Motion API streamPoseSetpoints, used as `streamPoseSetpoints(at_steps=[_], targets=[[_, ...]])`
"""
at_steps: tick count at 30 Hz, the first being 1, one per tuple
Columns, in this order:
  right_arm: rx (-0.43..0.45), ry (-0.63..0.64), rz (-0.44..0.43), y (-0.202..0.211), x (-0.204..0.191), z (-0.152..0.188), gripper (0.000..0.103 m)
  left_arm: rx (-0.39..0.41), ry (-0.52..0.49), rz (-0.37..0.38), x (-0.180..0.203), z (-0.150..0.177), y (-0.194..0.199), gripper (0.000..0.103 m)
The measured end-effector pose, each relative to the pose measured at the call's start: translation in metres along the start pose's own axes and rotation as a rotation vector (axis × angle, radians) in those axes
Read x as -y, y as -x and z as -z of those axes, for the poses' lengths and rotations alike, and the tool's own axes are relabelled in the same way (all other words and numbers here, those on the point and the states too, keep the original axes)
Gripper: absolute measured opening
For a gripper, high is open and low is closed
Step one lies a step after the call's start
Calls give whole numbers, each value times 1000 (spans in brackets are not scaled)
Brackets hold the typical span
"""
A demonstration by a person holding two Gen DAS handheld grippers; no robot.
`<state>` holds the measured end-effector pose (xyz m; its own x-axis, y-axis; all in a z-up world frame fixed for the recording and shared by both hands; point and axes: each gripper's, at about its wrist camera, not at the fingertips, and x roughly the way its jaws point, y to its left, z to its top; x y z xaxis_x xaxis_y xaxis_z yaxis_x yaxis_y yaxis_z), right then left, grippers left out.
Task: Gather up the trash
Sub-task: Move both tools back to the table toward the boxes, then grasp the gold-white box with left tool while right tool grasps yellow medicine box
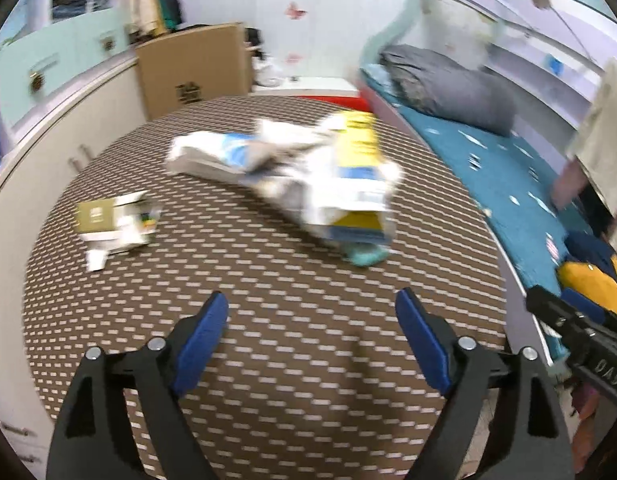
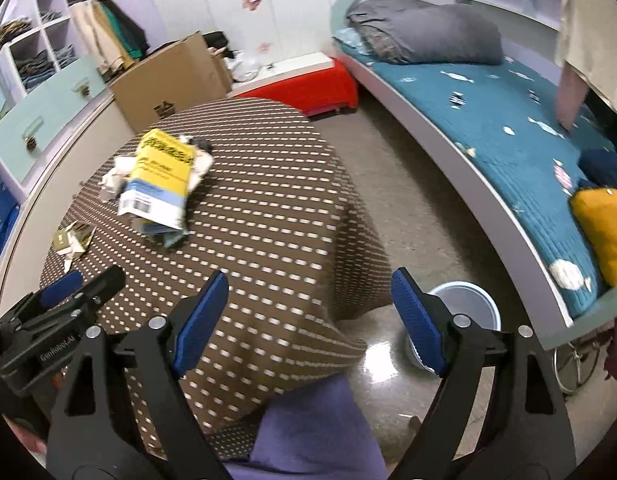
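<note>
The trash sits on the table's brown patterned cloth (image 1: 268, 320): a heap of crumpled paper and packaging topped by a yellow-and-white carton (image 2: 158, 178), with a teal scrap poking out underneath at the near end. Off to its left lies a smaller olive-and-white flattened box (image 1: 112, 224), apart from the heap. The left-wrist view is smeared by motion blur, so the finer bits in the pile can't be told apart.

Both tools are empty. The left gripper (image 1: 312, 332) has its blue pads spread wide over bare cloth, short of the pile, nothing between them. The right gripper (image 2: 308, 312) is just as wide, hanging over the table's near edge where the cloth drapes down.

Below that edge, on the glossy floor, stands a pale round bin (image 2: 466, 306), near the table's corner and beside the bed (image 2: 488, 120) with its teal cover. That looks like the drop point, handy for a short carry.

My read: two spread tools facing a pile still to be cleared, so the next grab is likely the carton.
</note>
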<state>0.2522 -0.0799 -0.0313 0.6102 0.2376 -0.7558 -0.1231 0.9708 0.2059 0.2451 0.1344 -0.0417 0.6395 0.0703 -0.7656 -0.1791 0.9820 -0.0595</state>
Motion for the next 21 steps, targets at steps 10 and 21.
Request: streamPoseSetpoints(at_steps=[10, 21], targets=[[-14, 87, -88, -21, -51, -26, 86, -1, 159, -89, -101, -16, -3, 91], [-51, 183, -136, -56, -104, -49, 87, -40, 201, -115, -159, -43, -33, 92]])
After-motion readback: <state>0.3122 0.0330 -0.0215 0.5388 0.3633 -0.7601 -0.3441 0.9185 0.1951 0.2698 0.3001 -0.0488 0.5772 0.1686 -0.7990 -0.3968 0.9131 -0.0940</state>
